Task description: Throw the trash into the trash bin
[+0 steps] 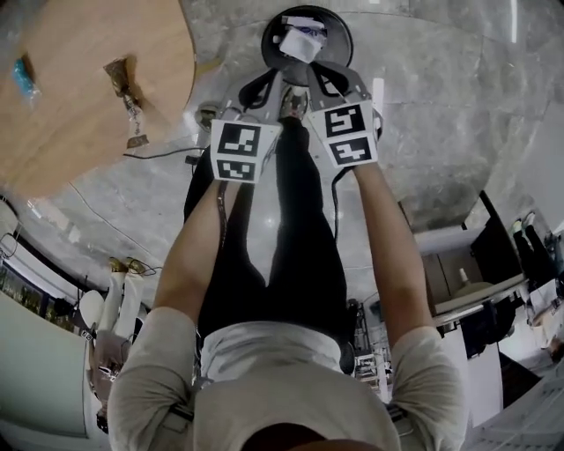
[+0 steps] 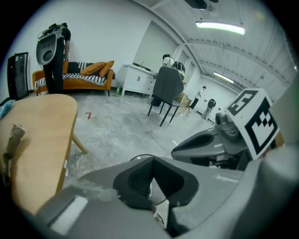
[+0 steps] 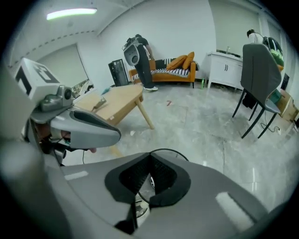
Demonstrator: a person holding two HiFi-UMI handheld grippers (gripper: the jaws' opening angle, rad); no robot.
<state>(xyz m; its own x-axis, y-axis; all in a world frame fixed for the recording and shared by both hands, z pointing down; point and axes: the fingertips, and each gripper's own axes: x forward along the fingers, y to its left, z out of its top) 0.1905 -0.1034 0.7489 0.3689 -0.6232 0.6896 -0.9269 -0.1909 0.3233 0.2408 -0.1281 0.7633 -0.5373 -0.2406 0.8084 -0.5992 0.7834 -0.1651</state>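
Note:
The black round trash bin (image 1: 338, 26) stands on the floor ahead of my feet, with white crumpled trash (image 1: 302, 40) lying inside it. Both grippers hover side by side above its near rim. My left gripper (image 1: 267, 91) is shut, its dark ribbed pads meeting with nothing between them in the left gripper view (image 2: 152, 179). My right gripper (image 1: 333, 81) is also shut and empty (image 3: 150, 175). Part of the bin's rim (image 3: 168, 151) shows just beyond the right jaws. A brown wrapper (image 1: 123, 79) and a blue scrap (image 1: 24, 77) lie on the wooden table (image 1: 79, 114) to the left.
A black cable (image 1: 163, 154) runs over the marble floor beside the table. Farther off are a grey chair (image 2: 167, 88), an orange sofa (image 3: 168, 70) with a person standing by it, and a white cabinet (image 3: 226, 70). Shelving and boxes stand to my right (image 1: 493, 282).

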